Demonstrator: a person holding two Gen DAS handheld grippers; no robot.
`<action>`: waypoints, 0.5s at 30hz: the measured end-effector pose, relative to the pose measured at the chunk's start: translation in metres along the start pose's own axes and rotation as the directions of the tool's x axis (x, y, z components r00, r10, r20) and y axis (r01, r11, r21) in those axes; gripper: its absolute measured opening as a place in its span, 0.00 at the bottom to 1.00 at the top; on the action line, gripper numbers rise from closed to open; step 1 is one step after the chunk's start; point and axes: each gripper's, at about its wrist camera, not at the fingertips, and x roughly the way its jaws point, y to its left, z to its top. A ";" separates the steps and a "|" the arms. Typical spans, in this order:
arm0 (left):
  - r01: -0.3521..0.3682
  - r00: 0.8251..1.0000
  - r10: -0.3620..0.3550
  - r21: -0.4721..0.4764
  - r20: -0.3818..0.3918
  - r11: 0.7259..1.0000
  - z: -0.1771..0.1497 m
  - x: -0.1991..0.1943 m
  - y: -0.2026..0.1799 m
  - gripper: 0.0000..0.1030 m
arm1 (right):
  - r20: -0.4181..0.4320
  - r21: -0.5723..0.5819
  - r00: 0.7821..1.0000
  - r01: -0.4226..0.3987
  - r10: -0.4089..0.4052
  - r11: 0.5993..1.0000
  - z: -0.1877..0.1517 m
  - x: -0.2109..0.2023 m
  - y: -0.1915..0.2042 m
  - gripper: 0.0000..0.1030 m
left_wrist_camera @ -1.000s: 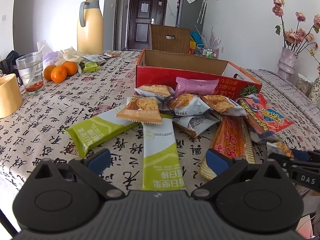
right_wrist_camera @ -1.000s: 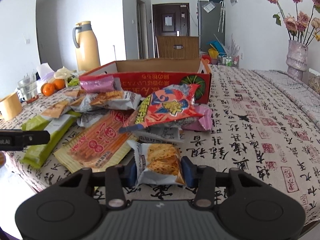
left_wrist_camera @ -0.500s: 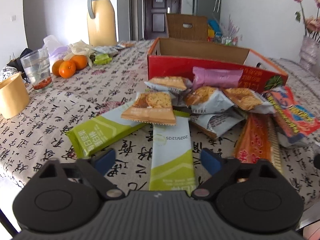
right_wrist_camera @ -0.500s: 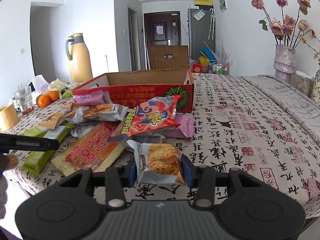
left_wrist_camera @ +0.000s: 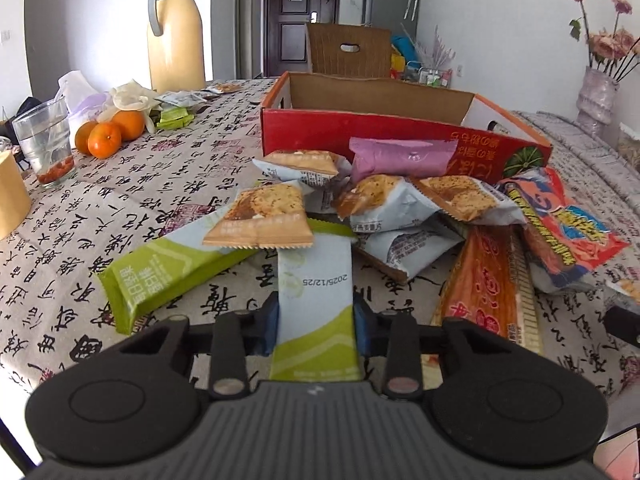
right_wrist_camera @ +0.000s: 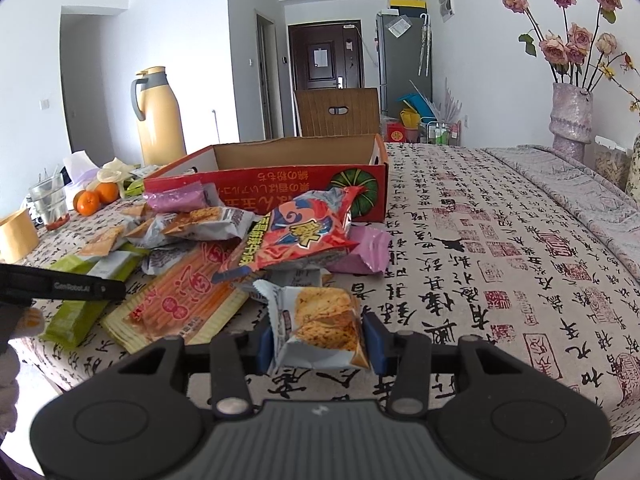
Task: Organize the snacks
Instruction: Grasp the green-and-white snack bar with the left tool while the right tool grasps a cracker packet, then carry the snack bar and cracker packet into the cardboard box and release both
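In the left wrist view a green and white snack bar point(left_wrist_camera: 314, 280) lies lengthwise on the patterned tablecloth. My left gripper point(left_wrist_camera: 316, 320) is closing on its near end, with both blue pads against its sides. A cracker packet point(left_wrist_camera: 260, 216) rests on the bar's far end. My right gripper point(right_wrist_camera: 320, 336) is shut on a grey cracker packet point(right_wrist_camera: 320, 320) held just above the cloth. Beyond both lies a pile of snacks: a second green bar point(left_wrist_camera: 168, 276), a long orange pack point(left_wrist_camera: 488, 288) and a red chip bag point(right_wrist_camera: 300, 240). The open red cardboard box point(left_wrist_camera: 360, 136) stands behind the pile.
At the left are oranges point(left_wrist_camera: 108, 136), a glass point(left_wrist_camera: 44, 140), a yellow cup point(left_wrist_camera: 10, 196) and a tall yellow thermos point(left_wrist_camera: 176, 28). A vase of flowers point(right_wrist_camera: 572, 116) stands far right. The bare cloth right of the pile point(right_wrist_camera: 500, 240) holds nothing. The table's near edge is just below the grippers.
My left gripper moved in over the green and white bar and its jaws came from wide apart to against the bar's sides. The right gripper kept its hold on the cracker packet.
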 end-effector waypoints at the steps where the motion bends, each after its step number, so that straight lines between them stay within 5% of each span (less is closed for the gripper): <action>1: 0.005 1.000 -0.005 -0.001 0.005 1.000 0.000 -0.002 0.000 0.35 | 0.000 -0.001 1.000 0.000 0.000 1.000 0.000 0.000 0.000 0.43; 15: 0.054 0.996 -0.053 -0.021 0.071 0.998 0.003 -0.037 0.009 0.35 | 0.022 -0.016 1.000 -0.002 0.002 1.000 0.003 -0.008 0.008 0.43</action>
